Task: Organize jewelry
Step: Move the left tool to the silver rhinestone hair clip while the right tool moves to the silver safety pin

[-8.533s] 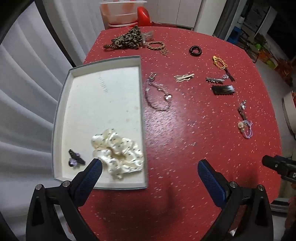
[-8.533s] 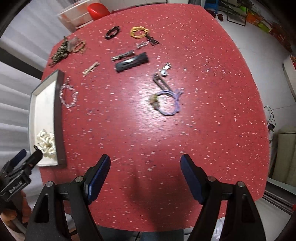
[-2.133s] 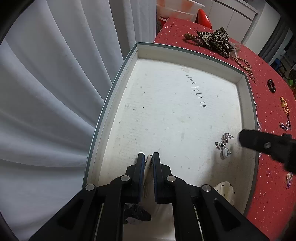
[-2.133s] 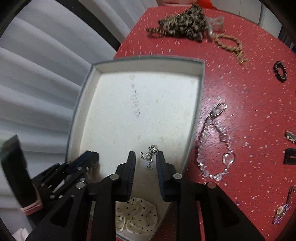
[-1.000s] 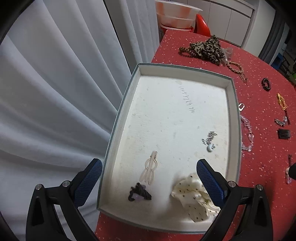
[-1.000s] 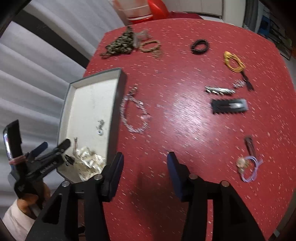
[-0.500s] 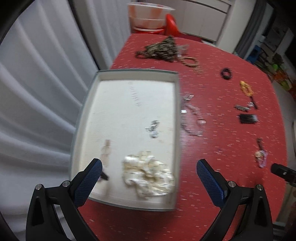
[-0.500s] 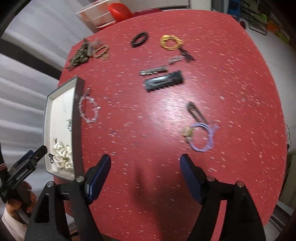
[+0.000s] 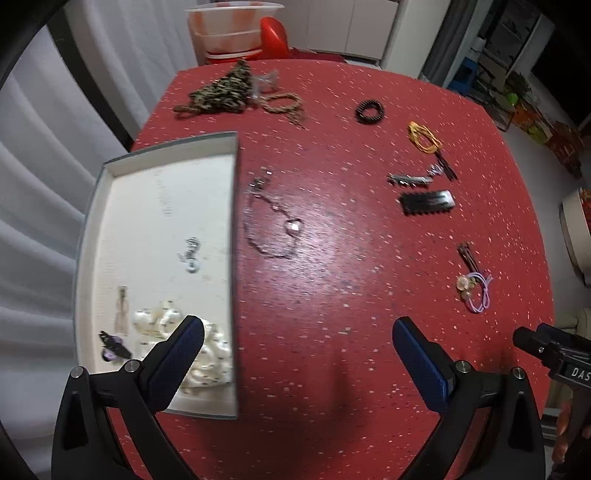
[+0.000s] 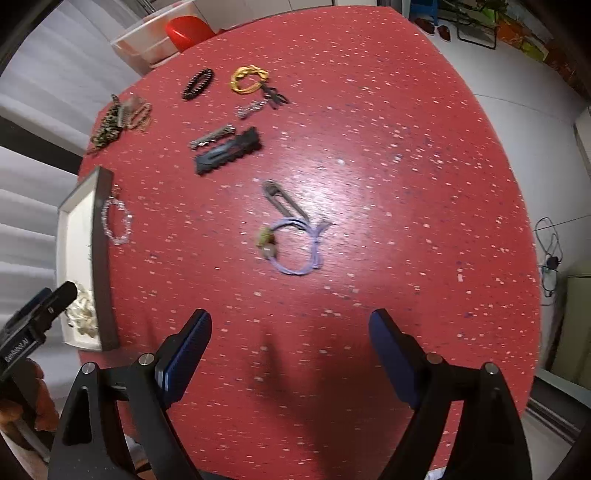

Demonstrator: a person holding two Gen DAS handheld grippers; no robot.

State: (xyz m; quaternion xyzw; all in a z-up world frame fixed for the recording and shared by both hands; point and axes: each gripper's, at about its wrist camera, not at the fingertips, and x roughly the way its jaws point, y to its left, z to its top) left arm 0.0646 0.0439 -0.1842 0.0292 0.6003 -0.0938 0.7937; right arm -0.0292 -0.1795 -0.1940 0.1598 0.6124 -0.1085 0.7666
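A grey-rimmed white tray (image 9: 162,147) lies on the left of the red table. It holds a white dotted scrunchie (image 9: 207,354), a beige clip (image 9: 122,310), a small dark bow (image 9: 112,345) and a silver earring (image 9: 192,254). A bead bracelet (image 9: 271,225) lies just right of the tray. My left gripper (image 9: 297,358) is open and empty above the table's near edge. My right gripper (image 10: 290,350) is open and empty, short of a purple hair tie (image 10: 295,247) and a long clip (image 10: 282,199).
On the table lie a black comb clip (image 9: 426,201), a silver clip (image 9: 408,179), a yellow band (image 9: 423,136), a black ring (image 9: 369,110), a leopard scrunchie (image 9: 221,92) and a braided band (image 9: 282,103). A plastic tub (image 9: 232,33) stands behind the far edge.
Both grippers have pulled back from the tray, leaving the beige clip and the silver earring in it. Both jaws opened wide. The left view swung right over the table.
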